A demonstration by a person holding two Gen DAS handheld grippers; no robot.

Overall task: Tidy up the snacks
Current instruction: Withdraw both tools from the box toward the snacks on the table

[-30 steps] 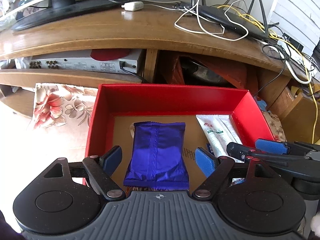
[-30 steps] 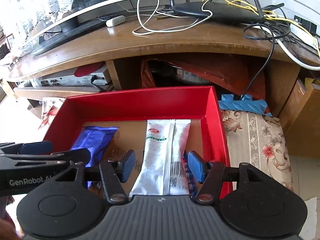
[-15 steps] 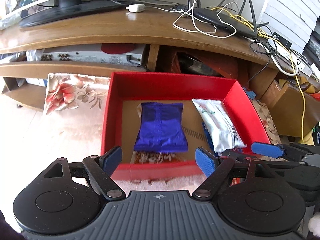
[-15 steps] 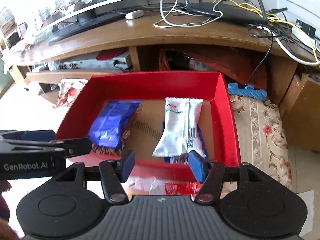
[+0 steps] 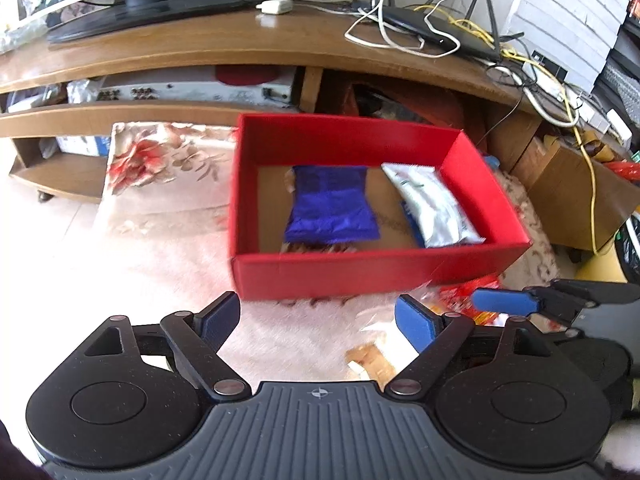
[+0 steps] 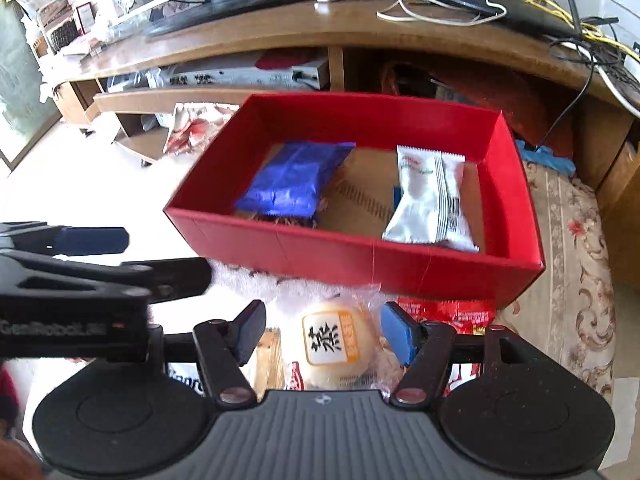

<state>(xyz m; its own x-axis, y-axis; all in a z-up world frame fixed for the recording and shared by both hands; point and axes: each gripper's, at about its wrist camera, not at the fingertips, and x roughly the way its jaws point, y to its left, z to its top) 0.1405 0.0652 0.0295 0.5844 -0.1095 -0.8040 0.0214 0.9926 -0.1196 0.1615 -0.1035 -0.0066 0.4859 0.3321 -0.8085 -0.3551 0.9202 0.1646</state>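
Observation:
A red box (image 5: 360,270) (image 6: 360,252) stands on a pale furry rug and holds a blue packet (image 5: 330,206) (image 6: 294,182) and a white packet (image 5: 432,206) (image 6: 428,198). Both grippers hang in front of the box's near wall. My left gripper (image 5: 316,318) is open over bare rug, its jaws opening, nothing between them. My right gripper (image 6: 322,330) is open, jaws opening, above a round bun in clear wrap (image 6: 334,344); the pads do not touch it. Red packets (image 6: 444,310) (image 5: 464,294) lie beside the bun.
A wooden TV stand (image 5: 240,52) with a monitor, a router (image 5: 440,34) and tangled cables runs behind the box. A silver player (image 6: 256,76) sits on its lower shelf. A patterned mat (image 6: 572,264) lies right of the box, a floral cushion (image 5: 152,160) left of it.
Both grippers have drawn back out of the box to in front of its near wall. The blue and white packets stay inside. The bun and red packets have come into view; both jaws have widened.

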